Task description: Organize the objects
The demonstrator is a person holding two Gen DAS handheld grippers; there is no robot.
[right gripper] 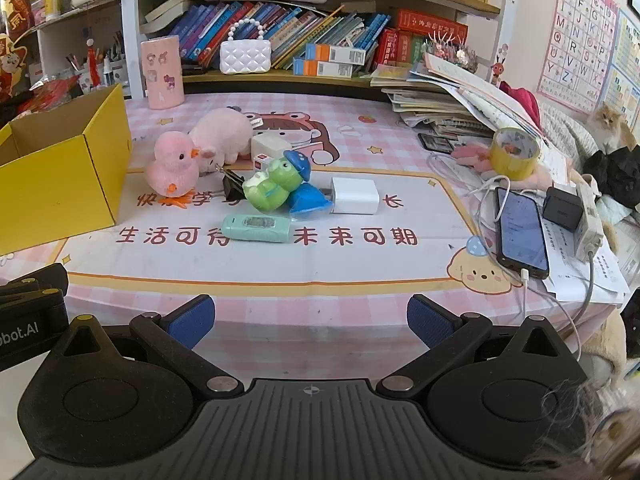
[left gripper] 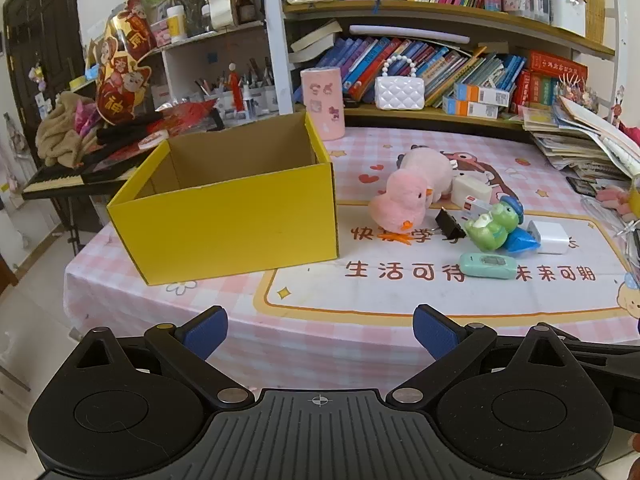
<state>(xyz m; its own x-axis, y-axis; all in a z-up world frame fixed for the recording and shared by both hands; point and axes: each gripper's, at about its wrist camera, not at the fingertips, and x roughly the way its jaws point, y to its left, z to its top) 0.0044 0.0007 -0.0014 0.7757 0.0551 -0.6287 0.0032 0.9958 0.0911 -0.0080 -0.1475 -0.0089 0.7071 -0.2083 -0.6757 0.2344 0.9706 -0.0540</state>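
The left gripper (left gripper: 320, 334) hangs over the near edge of the pink checked tablecloth (left gripper: 320, 344), blue-padded jaws spread wide with nothing between them. The right gripper (right gripper: 311, 322) hovers likewise at the table's near edge, jaws wide and empty.

In the left wrist view, an open yellow cardboard box (left gripper: 232, 216) stands at about 11 o'clock from the gripper; what shows of its brown inside is bare. The small things to sort lie in a cluster at about 1 o'clock, just right of the box. A fluffy pink plush duck (left gripper: 400, 204) sits nearest the box, leaning against a pale pink plush pig (left gripper: 430, 172) behind it. A black metal binder clip (left gripper: 451, 223) lies just right of the duck, and a green plastic frog figure with a blue cap (left gripper: 494, 226) lies tilted beside the clip. A white cube-shaped charger plug (left gripper: 552, 237) sits right of the frog, and a mint-green oblong plastic gadget (left gripper: 488, 266) lies flat nearest the gripper.

In the right wrist view, a roll of yellow tape (right gripper: 515, 154) sits at 2 o'clock, and a dark smartphone (right gripper: 522, 232) on a white cable lies near the right edge.
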